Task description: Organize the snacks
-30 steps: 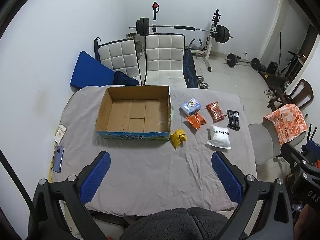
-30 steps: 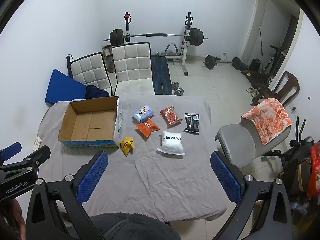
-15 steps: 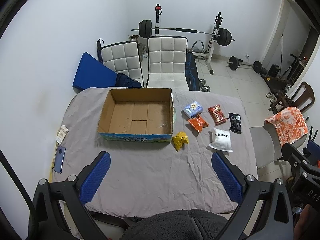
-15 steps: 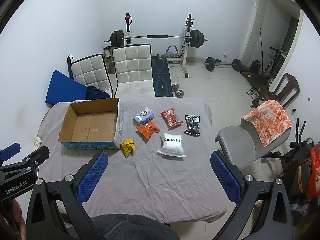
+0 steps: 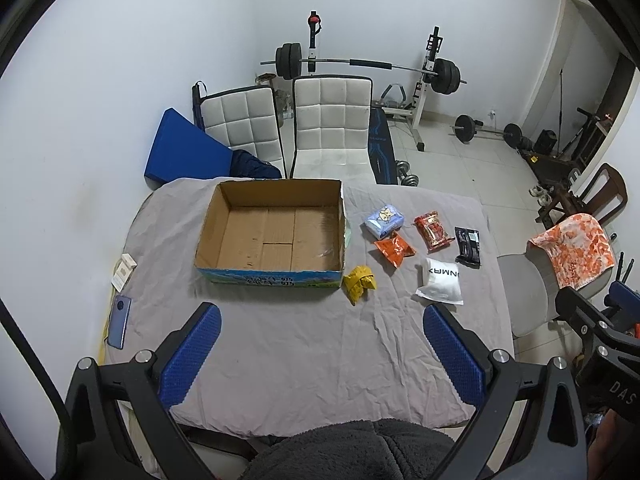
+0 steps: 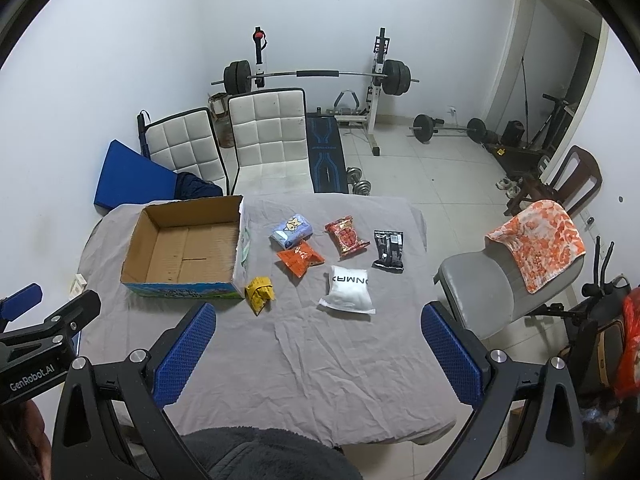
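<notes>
Six snack packets (image 6: 347,289) are lying ahead of the wide-open, empty right claw (image 6: 316,344); the box (image 5: 272,232) is sitting ahead-left of the equally open left claw (image 5: 322,346). Probably light, crinkly, slippery: pinch mid-body.

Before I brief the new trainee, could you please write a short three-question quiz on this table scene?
1. True or false: the cardboard box holds no snacks.
2. How many snack packets lie outside it?
3. Which packet lies nearest the box: A white, B yellow, C black?

Key: 1 true. 2 six, counting also the pale blue, orange and red packets. 3 B.
</notes>
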Motion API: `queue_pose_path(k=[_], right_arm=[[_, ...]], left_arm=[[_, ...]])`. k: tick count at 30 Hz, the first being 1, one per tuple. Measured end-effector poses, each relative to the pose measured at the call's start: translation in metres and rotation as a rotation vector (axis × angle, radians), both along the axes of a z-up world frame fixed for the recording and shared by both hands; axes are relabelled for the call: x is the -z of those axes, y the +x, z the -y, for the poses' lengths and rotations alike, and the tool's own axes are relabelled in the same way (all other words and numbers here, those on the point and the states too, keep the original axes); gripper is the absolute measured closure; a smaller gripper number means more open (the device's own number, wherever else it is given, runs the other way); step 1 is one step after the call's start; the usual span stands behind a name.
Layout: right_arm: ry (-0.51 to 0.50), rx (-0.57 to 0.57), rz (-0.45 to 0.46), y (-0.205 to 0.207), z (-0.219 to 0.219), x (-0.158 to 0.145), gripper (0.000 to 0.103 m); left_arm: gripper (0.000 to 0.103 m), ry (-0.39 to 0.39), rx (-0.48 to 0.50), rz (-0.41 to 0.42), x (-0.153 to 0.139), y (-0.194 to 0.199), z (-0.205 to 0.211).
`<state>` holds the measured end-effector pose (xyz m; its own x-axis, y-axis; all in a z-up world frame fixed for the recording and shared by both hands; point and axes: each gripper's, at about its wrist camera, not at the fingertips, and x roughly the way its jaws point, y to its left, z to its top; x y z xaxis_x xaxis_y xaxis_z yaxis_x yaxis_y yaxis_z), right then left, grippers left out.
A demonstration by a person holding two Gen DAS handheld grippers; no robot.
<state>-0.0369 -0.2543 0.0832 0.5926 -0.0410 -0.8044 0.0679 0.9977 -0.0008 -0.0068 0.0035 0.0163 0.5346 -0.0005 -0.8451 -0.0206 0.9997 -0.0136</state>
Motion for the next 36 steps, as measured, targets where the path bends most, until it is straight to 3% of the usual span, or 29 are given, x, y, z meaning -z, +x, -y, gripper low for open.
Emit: queue_pose_path(k=[36], right_arm=[[0.005,-0.007,0.007,0.0042,-0.0092,0.0000,0.000]], left_arm=[[0.000,-0.016,-0.011,0.021,0.0005,-0.0014,-0.0064]])
